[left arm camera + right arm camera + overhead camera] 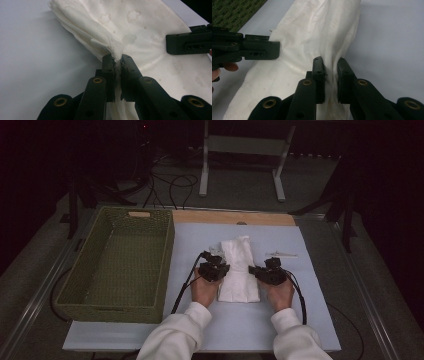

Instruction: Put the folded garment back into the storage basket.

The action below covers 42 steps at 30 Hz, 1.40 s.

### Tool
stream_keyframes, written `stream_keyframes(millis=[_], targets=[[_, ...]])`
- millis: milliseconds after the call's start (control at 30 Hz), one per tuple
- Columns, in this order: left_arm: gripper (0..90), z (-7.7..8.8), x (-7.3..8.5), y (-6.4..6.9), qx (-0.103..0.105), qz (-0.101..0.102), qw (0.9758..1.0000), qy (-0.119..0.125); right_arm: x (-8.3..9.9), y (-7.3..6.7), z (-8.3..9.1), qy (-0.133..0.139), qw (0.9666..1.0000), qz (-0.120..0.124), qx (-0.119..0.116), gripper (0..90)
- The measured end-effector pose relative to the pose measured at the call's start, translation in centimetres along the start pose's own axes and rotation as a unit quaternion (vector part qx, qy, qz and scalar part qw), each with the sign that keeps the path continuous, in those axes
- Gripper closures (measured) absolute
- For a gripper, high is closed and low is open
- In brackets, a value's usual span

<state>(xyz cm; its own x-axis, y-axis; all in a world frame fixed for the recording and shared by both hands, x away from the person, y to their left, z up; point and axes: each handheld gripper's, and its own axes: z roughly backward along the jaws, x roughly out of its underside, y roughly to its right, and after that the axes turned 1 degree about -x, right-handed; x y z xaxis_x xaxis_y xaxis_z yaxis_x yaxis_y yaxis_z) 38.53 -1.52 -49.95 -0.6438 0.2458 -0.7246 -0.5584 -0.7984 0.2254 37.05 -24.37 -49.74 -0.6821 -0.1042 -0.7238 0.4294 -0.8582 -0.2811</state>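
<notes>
Right of the green wicker basket [117, 265], we've got the folded white cloth [239, 270] pinched at opposite edges by left gripper [117, 62] and right gripper [329, 67], jaws narrow on fabric; soft, light, floppy, so edge grips suit.

The high view looks forward and down from above the person's side of the table [320, 285], taking in the woven basket [117, 265] at left and the floor beyond. The left gripper view sits very close, low over the table, looking along its jaws across the folded white cloth [140, 30]. The right gripper view is equally near, facing the same cloth from the opposite edge. All three views share that cloth; each gripper view also catches the other gripper.
</notes>
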Motion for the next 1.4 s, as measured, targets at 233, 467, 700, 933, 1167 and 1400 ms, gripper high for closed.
stream_keyframes(millis=[233, 467, 700, 933, 1167, 1400], targets=[[83.6, 0.9, -0.5, -0.3, -0.002, 0.003, 1.0, 0.007, -0.6, -0.6, 0.3, 0.006, 1.0, -0.004, -0.006, 80.0], [83.6, 1.4, -0.9, -0.1, -0.007, 0.0, 1.0, 0.007, -0.9, -0.9, 0.5, 0.007, 1.0, -0.003, -0.005, 80.0], [83.6, 2.1, -1.4, -0.1, -0.008, -0.002, 0.9999, 0.009, -1.6, -1.4, 0.8, 0.011, 0.9999, 0.003, -0.005, 80.0], [83.5, 2.8, -1.8, -0.1, -0.008, 0.003, 0.9999, 0.012, -2.1, -1.7, 1.2, 0.013, 0.9999, 0.004, -0.009, 80.0], [83.6, 3.0, -2.0, -0.1, -0.009, 0.001, 0.9999, 0.014, -2.2, -1.7, 1.3, 0.015, 0.9998, 0.004, -0.01, 80.0], [83.6, 3.0, -2.0, -0.1, -0.009, 0.001, 0.9999, 0.014, -2.2, -1.7, 1.3, 0.015, 0.9998, 0.004, -0.01, 80.0]])
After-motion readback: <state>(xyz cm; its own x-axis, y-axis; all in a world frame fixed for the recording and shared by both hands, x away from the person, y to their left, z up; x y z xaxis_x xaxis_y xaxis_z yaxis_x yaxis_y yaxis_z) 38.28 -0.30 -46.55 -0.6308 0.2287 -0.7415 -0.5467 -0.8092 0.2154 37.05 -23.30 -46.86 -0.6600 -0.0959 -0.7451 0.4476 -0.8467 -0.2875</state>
